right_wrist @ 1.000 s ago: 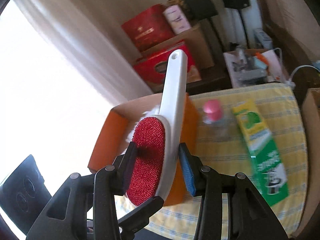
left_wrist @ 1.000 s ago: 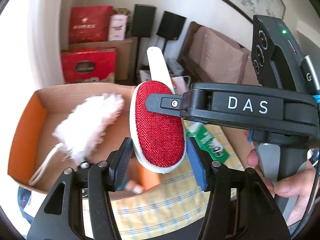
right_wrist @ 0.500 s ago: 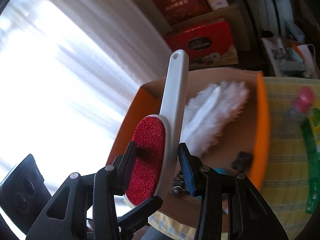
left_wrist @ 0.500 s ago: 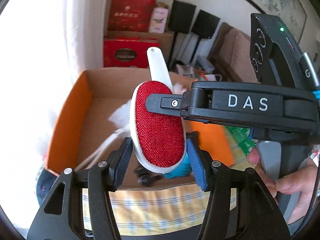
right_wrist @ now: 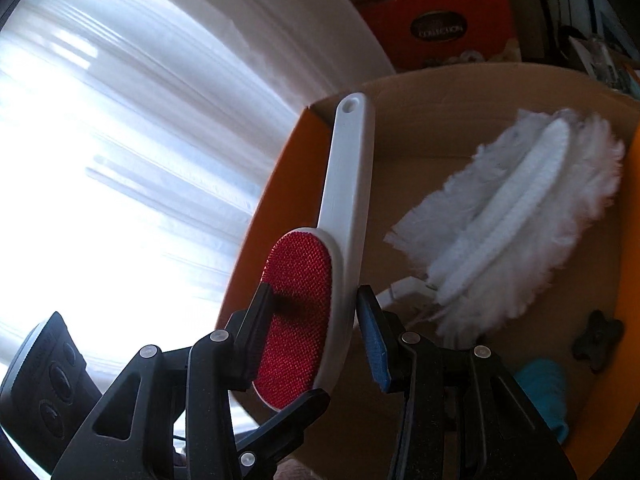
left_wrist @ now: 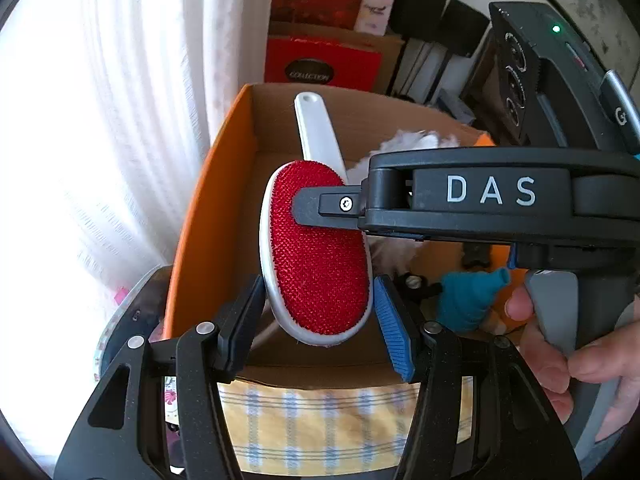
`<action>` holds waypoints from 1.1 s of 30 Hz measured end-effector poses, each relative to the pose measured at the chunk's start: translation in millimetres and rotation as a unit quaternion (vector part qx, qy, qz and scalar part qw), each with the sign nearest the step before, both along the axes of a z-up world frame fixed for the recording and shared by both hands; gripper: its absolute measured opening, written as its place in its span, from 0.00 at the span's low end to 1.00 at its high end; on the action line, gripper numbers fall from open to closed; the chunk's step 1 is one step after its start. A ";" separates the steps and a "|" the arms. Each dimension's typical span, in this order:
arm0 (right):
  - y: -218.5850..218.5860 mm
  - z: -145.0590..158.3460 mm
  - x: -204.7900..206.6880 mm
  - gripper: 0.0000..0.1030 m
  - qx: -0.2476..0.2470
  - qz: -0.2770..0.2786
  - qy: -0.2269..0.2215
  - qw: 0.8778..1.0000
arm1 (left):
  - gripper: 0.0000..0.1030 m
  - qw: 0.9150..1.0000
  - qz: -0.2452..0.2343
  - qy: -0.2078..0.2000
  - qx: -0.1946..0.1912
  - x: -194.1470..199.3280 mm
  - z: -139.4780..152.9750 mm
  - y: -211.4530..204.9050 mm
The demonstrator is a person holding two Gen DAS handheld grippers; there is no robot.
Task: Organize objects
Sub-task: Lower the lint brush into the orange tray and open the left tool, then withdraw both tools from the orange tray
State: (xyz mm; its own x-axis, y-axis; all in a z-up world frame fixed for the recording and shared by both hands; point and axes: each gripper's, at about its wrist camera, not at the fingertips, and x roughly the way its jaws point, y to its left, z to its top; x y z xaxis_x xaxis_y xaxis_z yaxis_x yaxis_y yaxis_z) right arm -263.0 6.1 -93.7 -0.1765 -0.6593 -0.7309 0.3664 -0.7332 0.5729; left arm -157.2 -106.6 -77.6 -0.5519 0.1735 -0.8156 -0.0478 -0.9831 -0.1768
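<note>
Noted a surface [left_wrist: 320, 420] under yellow checked cloth, carrying an open-topped cardboard box [left_wrist: 208, 200] with orange outer walls, evidently serving as the collecting bin. Found a white fluffy duster [right_wrist: 520, 208] lying slantwise inside, toward the far right wall, leaving the left side of the floor bare. Observed left claw [left_wrist: 318, 300] set about half open, pads bearing on the two long edges of the lint brush [left_wrist: 316, 256]. Observed right claw [right_wrist: 312, 308] set narrower, clamping the red face and white back of the same head. Judged the crossed double grip as meant to stop the long handle swinging. Recorded the brush held in the air above the box's near left portion, handle aimed at the far wall, not yet resting on anything. Logged a teal item [left_wrist: 464, 300] and a small black star-shaped knob [right_wrist: 598, 340] on the box floor at right.
</note>
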 end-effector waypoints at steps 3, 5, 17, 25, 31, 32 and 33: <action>-9.6 -7.1 -3.9 0.43 0.011 0.007 -0.004 1.000 | 0.51 1.000 0.008 0.000 -0.009 -1.1 -3.9 -7.2; -14.5 -10.2 -5.3 0.42 0.014 0.012 -0.003 1.000 | 0.50 1.000 0.010 -0.003 -0.012 -1.1 -6.9 -9.4; -3.2 4.1 6.7 0.42 0.033 0.016 0.036 0.999 | 0.56 1.000 0.014 0.017 0.011 11.8 10.0 -10.0; 26.8 42.3 14.1 0.54 0.053 0.001 0.094 0.994 | 0.76 0.999 0.018 0.034 0.032 13.1 30.3 -4.1; 57.6 56.6 28.7 0.71 0.090 -0.017 0.128 0.988 | 0.78 0.999 0.009 0.035 0.035 16.6 36.4 6.0; 59.3 58.8 29.2 0.73 0.094 -0.021 0.130 0.987 | 0.78 0.999 0.006 0.035 0.035 16.9 36.8 8.6; 67.3 63.3 30.7 0.75 0.096 -0.025 0.132 0.986 | 0.78 0.999 0.004 0.034 0.035 18.9 37.4 10.9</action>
State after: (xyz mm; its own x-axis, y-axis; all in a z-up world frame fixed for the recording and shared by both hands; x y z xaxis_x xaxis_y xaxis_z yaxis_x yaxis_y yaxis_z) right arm -232.3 73.4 -30.4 -0.4055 -0.4999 -0.7653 0.4455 -0.8391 0.3121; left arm -138.3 -95.8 -40.2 -0.6078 0.2251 -0.7615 -0.0548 -0.9686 -0.2426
